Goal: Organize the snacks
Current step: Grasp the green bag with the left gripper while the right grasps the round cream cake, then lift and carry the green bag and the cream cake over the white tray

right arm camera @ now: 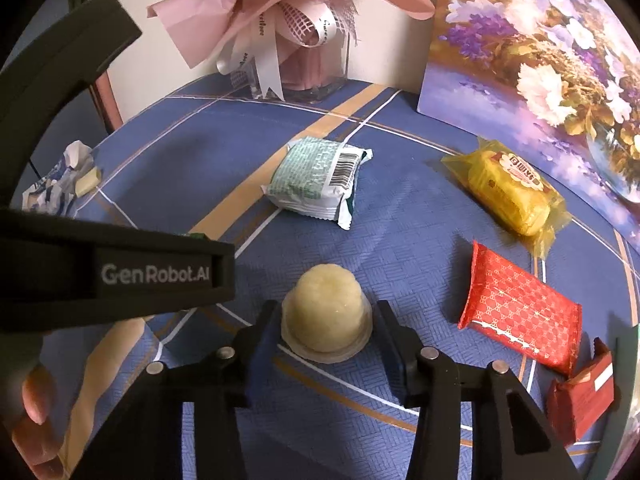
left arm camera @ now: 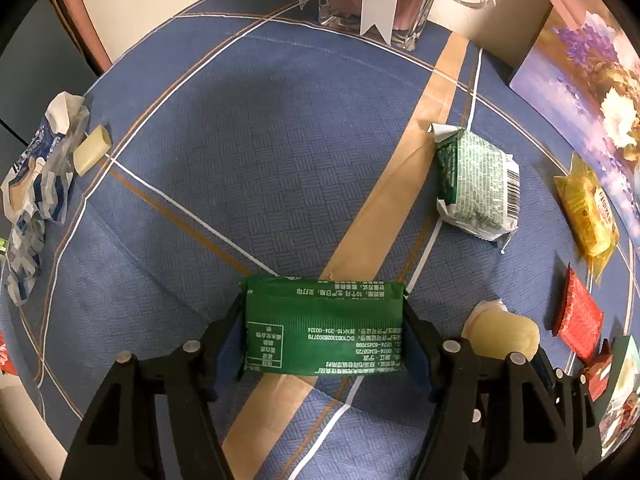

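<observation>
green packet (left arm camera: 323,326) clamped in left hand-held gripper (left arm camera: 324,332) | right hand-held gripper (right arm camera: 326,330) grips jelly cup (right arm camera: 326,314)

The worktop (right arm camera: 400,248) wears a blue woven-check cloth crossed by tan bands and white lines. One packet (left arm camera: 324,328) is dark green with white print, another (right arm camera: 316,176) pale green and white with a barcode. A yellow wrapper (right arm camera: 512,188), a red patterned one (right arm camera: 520,308), a cream jelly cup (right arm camera: 326,312).
</observation>
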Demonstrator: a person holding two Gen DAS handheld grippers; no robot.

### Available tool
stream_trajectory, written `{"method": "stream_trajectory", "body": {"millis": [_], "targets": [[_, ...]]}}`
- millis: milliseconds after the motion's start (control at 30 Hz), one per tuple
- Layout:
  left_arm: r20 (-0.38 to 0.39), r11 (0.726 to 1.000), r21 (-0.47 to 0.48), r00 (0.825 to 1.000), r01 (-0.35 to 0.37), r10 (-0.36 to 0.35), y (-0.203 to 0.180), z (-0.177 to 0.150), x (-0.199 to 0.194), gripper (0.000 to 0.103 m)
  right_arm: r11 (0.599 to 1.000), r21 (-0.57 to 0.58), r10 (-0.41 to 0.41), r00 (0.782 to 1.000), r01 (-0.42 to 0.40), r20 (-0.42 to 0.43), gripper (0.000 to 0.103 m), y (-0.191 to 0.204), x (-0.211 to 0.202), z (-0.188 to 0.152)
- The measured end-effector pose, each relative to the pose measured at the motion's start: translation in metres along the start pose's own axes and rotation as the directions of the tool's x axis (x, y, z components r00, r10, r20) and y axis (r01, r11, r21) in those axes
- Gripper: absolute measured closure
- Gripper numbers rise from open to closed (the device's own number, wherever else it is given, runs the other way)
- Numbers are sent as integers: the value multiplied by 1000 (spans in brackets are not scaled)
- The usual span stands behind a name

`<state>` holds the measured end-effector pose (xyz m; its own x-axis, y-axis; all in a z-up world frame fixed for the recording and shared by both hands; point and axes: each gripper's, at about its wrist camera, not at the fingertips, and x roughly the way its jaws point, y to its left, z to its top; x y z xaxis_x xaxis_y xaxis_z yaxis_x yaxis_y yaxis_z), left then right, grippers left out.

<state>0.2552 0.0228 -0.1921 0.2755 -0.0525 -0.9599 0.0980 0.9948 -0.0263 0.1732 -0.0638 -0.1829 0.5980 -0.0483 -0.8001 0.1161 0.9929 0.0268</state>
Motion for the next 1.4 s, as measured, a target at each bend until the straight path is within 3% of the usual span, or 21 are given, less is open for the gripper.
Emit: {"method": "stream_trajectory", "body": {"millis": [700, 1067, 1400], "targets": [[49, 998, -63, 999, 18, -15, 22, 4, -22, 39, 998, 53, -16, 1000, 16, 5, 54, -19, -17, 10], [125, 999, 42, 992, 7, -12, -15, -12, -74, 39, 991, 115, -67, 998, 65, 14, 54, -44, -58, 17], [218, 987, 159, 976, -10, -25, -62, -35, -131, 39, 973, 199, -126, 991, 113, 53, 54, -81, -117, 7]]}}
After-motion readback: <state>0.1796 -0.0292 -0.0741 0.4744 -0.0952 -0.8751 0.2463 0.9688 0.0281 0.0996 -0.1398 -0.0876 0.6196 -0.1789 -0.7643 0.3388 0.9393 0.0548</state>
